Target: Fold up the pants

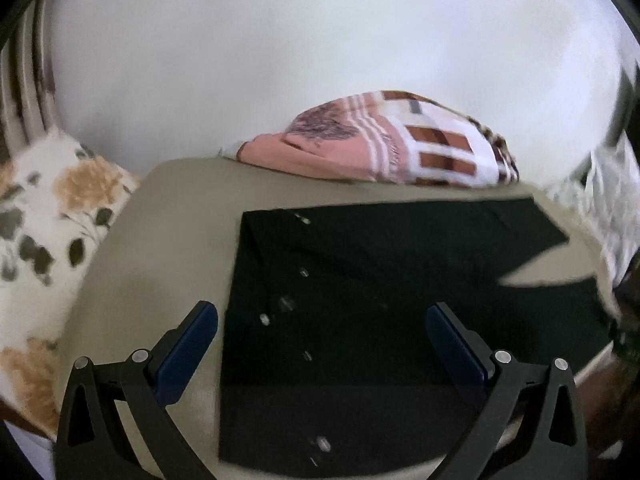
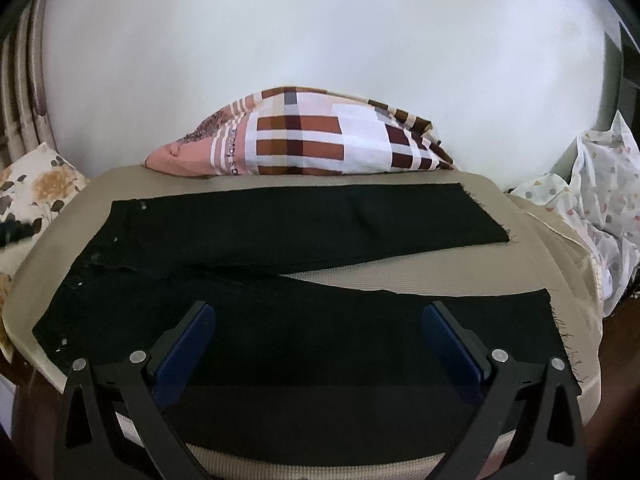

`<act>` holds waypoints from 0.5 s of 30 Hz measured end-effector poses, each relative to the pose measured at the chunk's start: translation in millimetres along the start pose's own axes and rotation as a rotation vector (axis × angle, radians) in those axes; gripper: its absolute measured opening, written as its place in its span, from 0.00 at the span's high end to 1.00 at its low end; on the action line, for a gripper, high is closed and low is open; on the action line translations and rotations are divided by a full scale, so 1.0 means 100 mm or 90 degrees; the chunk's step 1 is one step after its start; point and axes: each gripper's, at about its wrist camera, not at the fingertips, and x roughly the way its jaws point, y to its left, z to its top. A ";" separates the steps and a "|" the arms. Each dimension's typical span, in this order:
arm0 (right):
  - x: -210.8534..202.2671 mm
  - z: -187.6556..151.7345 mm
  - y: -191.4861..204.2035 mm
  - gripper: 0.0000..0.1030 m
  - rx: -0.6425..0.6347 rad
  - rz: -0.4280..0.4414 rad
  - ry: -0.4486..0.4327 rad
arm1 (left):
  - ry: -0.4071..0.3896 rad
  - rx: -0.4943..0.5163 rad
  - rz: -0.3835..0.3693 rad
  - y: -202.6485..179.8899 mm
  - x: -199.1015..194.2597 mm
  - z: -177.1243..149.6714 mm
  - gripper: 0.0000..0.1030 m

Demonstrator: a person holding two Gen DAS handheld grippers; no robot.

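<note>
Black pants lie flat on a beige padded surface, waist at the left, both legs stretched to the right with a narrow gap between them. Their frayed hems reach the right side. My right gripper hovers open above the near leg, nothing between its blue-padded fingers. In the left wrist view the waist end of the pants with small metal rivets fills the middle. My left gripper hangs open over that waist area, holding nothing.
A pink and brown checked pillow lies at the far edge against a white wall. A floral cushion sits at the left, and a crumpled white dotted cloth at the right. The beige surface ends close below both grippers.
</note>
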 end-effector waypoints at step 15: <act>0.43 0.20 0.15 0.00 -0.017 -0.015 0.049 | 0.125 -0.014 -0.150 1.15 1.76 0.76 0.28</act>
